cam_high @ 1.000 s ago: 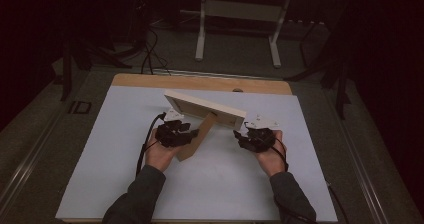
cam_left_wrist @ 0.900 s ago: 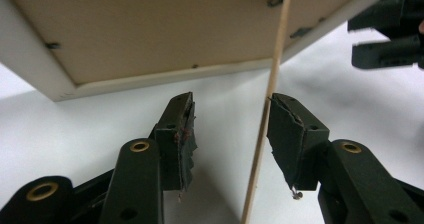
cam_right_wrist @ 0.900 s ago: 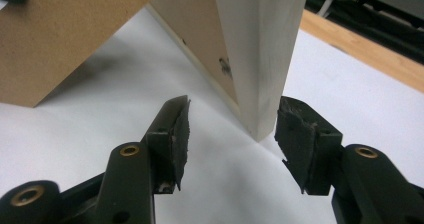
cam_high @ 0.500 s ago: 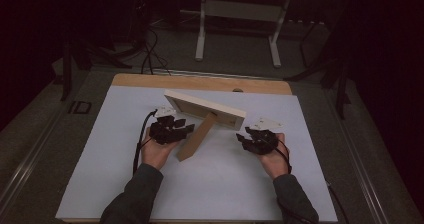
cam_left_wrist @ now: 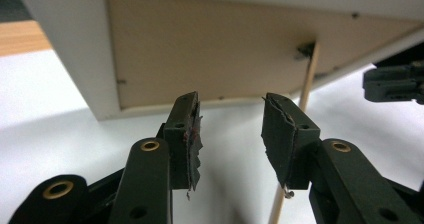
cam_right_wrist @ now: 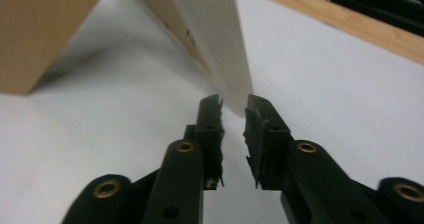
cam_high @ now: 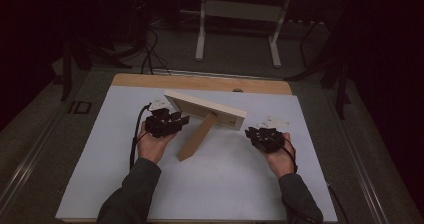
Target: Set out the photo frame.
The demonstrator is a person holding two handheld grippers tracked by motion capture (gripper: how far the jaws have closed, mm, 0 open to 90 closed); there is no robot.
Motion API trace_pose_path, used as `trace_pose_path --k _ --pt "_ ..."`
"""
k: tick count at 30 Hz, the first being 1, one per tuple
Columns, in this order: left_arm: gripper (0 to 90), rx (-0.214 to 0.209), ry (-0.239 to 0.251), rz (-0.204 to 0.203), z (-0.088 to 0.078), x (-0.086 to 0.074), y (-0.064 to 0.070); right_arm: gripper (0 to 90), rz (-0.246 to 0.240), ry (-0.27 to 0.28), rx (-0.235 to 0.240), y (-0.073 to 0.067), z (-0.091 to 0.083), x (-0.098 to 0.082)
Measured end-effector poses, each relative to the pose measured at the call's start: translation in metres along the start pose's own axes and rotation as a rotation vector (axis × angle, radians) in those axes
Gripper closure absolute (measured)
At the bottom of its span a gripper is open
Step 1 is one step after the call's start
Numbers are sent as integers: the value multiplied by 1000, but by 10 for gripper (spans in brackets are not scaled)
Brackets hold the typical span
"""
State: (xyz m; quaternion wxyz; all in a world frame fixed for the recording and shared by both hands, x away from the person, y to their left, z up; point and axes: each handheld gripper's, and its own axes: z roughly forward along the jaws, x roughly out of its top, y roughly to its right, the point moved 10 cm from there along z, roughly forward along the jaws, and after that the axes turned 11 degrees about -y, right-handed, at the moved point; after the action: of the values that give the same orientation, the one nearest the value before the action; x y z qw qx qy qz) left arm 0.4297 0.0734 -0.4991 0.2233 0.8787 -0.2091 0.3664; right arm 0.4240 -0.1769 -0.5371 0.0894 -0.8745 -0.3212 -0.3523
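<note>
A white picture frame stands tilted on the white mat, propped by its tan easel leg. My left gripper hovers at the frame's near left end. In the left gripper view its jaws stand open with nothing between them, facing the frame's brown back and the leg's thin edge. They have just been closing a little. My right gripper sits to the right of the frame. Its jaws have just been closing to a narrow, empty gap, with the frame's white edge just past the tips.
The white mat covers a wooden table whose bare edge shows at the far side. Beyond it on the dark floor stand desk legs and cables. The right gripper shows far off in the left gripper view.
My left hand has shifted slightly left and away along the frame. My right hand has eased a little to the right of the frame's end. The frame has stayed put.
</note>
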Motion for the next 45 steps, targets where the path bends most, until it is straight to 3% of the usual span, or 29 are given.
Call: trace_pose_path --k 8,17,34,45 --pt "720 15 -3 -30 -1 6 -8 888 72 59 -14 10 -4 15" --pt "888 32 -2 -51 3 13 -15 898 123 80 5 14 3 25" --pt "888 80 -5 -75 9 22 -22 897 130 98 13 13 7 48" --pt "886 84 -10 -87 10 24 -22 897 148 95 40 16 10 50"
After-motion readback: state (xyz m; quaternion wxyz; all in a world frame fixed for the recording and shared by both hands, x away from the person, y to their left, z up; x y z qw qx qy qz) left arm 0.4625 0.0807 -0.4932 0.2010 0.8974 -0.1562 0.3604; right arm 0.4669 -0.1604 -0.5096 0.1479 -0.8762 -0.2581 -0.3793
